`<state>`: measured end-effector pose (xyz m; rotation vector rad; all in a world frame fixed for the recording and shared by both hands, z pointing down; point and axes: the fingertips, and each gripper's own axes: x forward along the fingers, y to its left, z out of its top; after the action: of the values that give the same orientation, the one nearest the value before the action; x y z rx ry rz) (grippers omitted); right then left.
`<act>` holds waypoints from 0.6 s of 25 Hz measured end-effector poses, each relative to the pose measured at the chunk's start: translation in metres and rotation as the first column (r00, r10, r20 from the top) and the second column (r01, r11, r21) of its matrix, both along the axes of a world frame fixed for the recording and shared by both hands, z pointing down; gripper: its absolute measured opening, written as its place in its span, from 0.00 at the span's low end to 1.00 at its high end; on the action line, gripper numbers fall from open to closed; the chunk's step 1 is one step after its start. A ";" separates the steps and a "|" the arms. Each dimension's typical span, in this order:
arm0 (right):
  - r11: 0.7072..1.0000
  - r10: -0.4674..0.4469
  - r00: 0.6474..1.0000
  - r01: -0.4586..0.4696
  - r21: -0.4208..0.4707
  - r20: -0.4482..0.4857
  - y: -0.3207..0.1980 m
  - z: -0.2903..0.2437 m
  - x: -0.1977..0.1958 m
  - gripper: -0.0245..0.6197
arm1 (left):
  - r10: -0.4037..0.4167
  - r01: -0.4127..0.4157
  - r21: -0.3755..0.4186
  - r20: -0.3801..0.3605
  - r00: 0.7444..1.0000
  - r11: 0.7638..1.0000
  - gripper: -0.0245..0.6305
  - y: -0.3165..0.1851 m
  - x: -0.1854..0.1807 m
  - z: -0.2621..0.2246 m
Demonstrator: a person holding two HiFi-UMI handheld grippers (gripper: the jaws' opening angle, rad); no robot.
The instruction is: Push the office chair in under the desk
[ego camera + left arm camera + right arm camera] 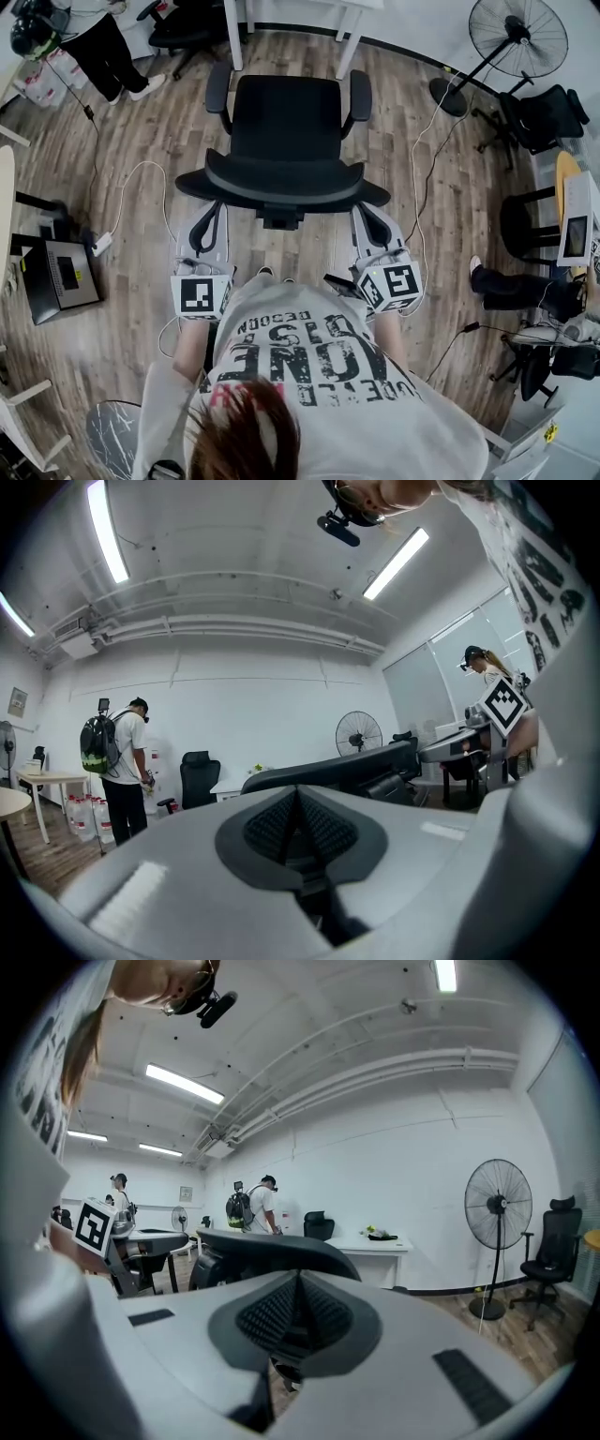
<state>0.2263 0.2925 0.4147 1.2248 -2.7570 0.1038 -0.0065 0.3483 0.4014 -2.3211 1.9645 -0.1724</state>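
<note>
The black office chair (pixel 283 131) stands on the wood floor with its seat toward the white desk, whose legs (pixel 233 37) show at the top of the head view. Its curved backrest (pixel 281 185) faces me. My left gripper (pixel 208 225) sits just behind the backrest's left end, jaws shut on nothing. Behind the right end my right gripper (pixel 373 225) is likewise shut and empty. Whether either tip touches the chair I cannot tell. The backrest (pixel 347 769) crosses the left gripper view above its shut pads (pixel 281 827). In the right gripper view the backrest (pixel 272 1246) and the desk (pixel 375 1241) show beyond.
A pedestal fan (pixel 517 37) and a second black chair (pixel 544 117) stand at the right. White cables (pixel 141 178) and a power strip (pixel 101 244) lie on the floor at the left. One person (pixel 103 47) stands at the back left; another's legs (pixel 516 286) show at the right.
</note>
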 end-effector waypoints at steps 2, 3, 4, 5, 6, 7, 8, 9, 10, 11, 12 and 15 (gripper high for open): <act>1.000 0.013 1.000 -0.013 0.001 0.007 -0.002 -0.005 -0.005 0.06 | 0.018 -0.018 -0.008 -0.010 1.000 1.000 0.06 -0.002 -0.003 -0.001; 1.000 0.022 1.000 -0.022 0.003 0.010 -0.004 -0.007 -0.007 0.06 | 0.026 -0.026 -0.012 -0.016 1.000 1.000 0.06 -0.004 -0.006 -0.001; 0.999 0.033 0.999 -0.033 0.005 0.013 -0.006 -0.009 -0.009 0.06 | 0.034 -0.034 -0.015 -0.019 0.999 0.999 0.06 -0.005 -0.010 -0.002; 0.999 0.047 0.999 -0.047 0.005 0.016 -0.007 -0.010 -0.010 0.06 | 0.041 -0.041 -0.020 -0.019 0.999 0.999 0.06 -0.007 -0.014 -0.001; 0.998 0.063 0.998 -0.063 0.003 0.017 -0.009 -0.009 -0.011 0.06 | 0.047 -0.048 -0.027 -0.020 0.999 0.999 0.06 -0.008 -0.017 0.000; 0.997 0.080 0.997 -0.080 -0.001 0.015 -0.009 -0.008 -0.011 0.06 | 0.054 -0.054 -0.032 -0.022 0.998 0.998 0.06 -0.009 -0.020 0.001; 0.995 0.097 0.995 -0.097 -0.006 0.012 -0.008 -0.006 -0.011 0.06 | 0.058 -0.059 -0.037 -0.026 0.998 0.998 0.06 -0.011 -0.022 0.003; 0.994 0.111 0.994 -0.111 -0.011 0.008 -0.007 -0.004 -0.010 0.06 | 0.061 -0.062 -0.040 -0.030 0.998 0.997 0.06 -0.012 -0.024 0.005; 0.992 0.122 0.992 -0.122 -0.015 0.003 -0.005 -0.001 -0.010 0.06 | 0.061 -0.063 -0.044 -0.032 0.998 0.997 0.06 -0.013 -0.025 0.007; 0.991 0.129 0.992 -0.129 -0.018 -0.003 -0.003 0.002 -0.010 0.06 | 0.062 -0.064 -0.047 -0.034 0.997 0.997 0.06 -0.013 -0.027 0.009; 0.991 0.133 0.991 -0.133 -0.020 -0.010 0.000 0.004 -0.010 0.06 | 0.066 -0.068 -0.051 -0.035 0.997 0.996 0.06 -0.013 -0.028 0.012; 0.989 0.146 0.989 -0.146 -0.024 -0.021 0.006 0.010 -0.010 0.06 | 0.088 -0.089 -0.065 -0.030 0.996 0.994 0.06 -0.012 -0.031 0.017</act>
<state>0.2165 0.2982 0.4243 1.4124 -2.6384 0.1397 -0.0373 0.3368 0.4179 -2.4592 1.8912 -0.2029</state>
